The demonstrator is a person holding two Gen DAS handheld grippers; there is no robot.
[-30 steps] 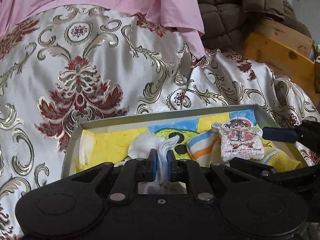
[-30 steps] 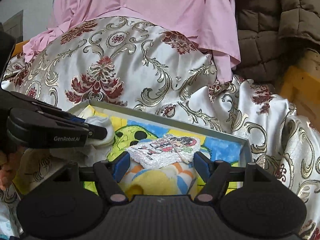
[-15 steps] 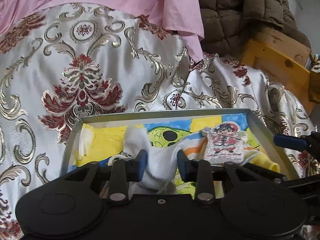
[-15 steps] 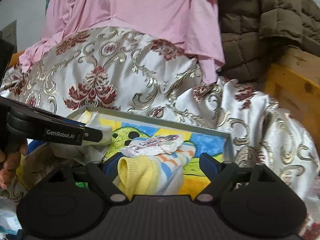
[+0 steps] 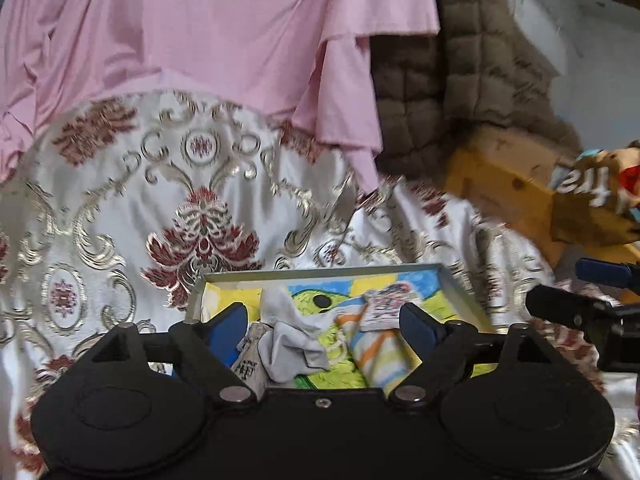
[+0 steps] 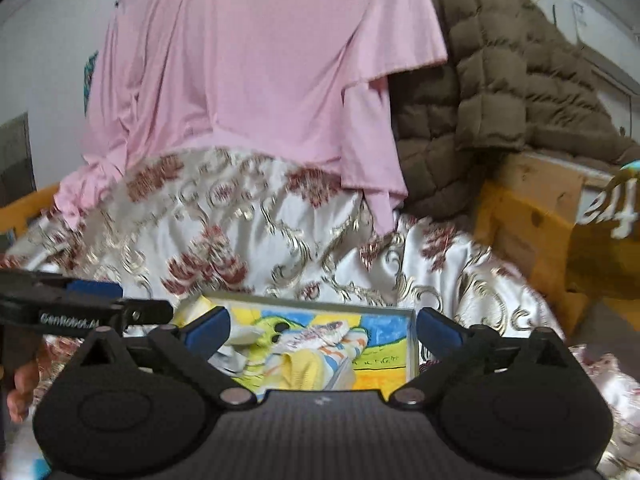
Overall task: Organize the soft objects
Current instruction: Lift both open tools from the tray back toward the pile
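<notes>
A second ago the left claw [image 5: 322, 322] was pinched shut on the white sock [image 5: 289, 338], down inside the box [image 5: 320, 273]; now its blue pads stand wide apart and are opening further, with nothing pressed between them, and the sock lies crumpled and loose in the left half of the box. The right claw [image 6: 323, 328] was already spread around the small printed towel [image 6: 316, 333] and is now wider yet, its jaws opening too, gripping nothing. Both claws sit higher and further back than before, so the box looks smaller and lower in each view, and more of the pink cloth [image 5: 208, 40] and the brown quilted jacket [image 6: 492, 92] shows above it.

The box rests on a white satin bedspread [image 5: 120, 216] with red and gold flowers. Inside it, on the cartoon-painted bottom, the sock is at the left, and at the right a striped sock with a yellow cuff [image 6: 316, 364] lies under the small printed towel (the blur hides the print itself). The towel sits on top of the striped sock, apart from the white one.

In the right wrist view the left claw reaches in from the left edge, with a person's fingers [image 6: 22, 392] below it. A wooden frame [image 6: 532, 216] stands at the right of the bed.
</notes>
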